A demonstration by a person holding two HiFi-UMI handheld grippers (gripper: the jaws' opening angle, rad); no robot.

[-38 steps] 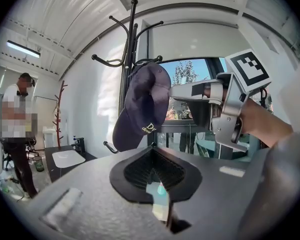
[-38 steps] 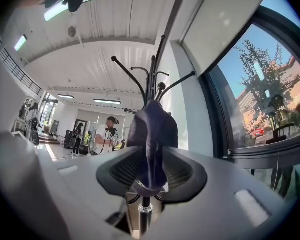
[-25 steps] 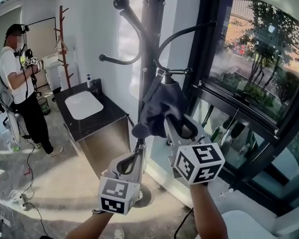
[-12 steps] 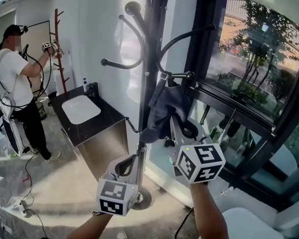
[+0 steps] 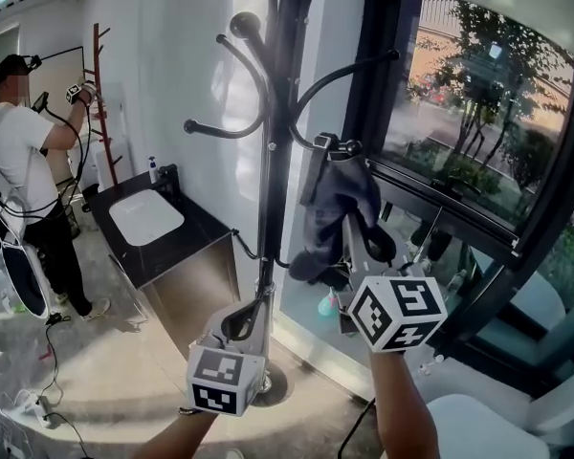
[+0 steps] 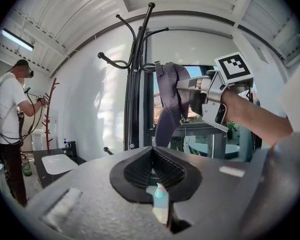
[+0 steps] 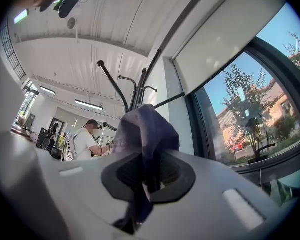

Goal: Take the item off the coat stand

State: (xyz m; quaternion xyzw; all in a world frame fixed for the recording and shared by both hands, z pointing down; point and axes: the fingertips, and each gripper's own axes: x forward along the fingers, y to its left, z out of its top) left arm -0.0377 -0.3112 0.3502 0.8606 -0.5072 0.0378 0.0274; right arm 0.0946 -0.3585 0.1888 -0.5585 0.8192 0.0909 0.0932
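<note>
By the window | coat stand with dark cloth | grey floor

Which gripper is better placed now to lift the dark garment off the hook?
Right. The right gripper has the dark garment between its closing jaws, just under the hook. The left gripper hangs lower near the pole, jaws together, empty.

Coat stand: top cut off by head view's upper edge, base partly behind left gripper. Right gripper: jaws closing, dark garment between; cloth hides ends of fingers. Small bottle on bench: too small to identify.
</note>
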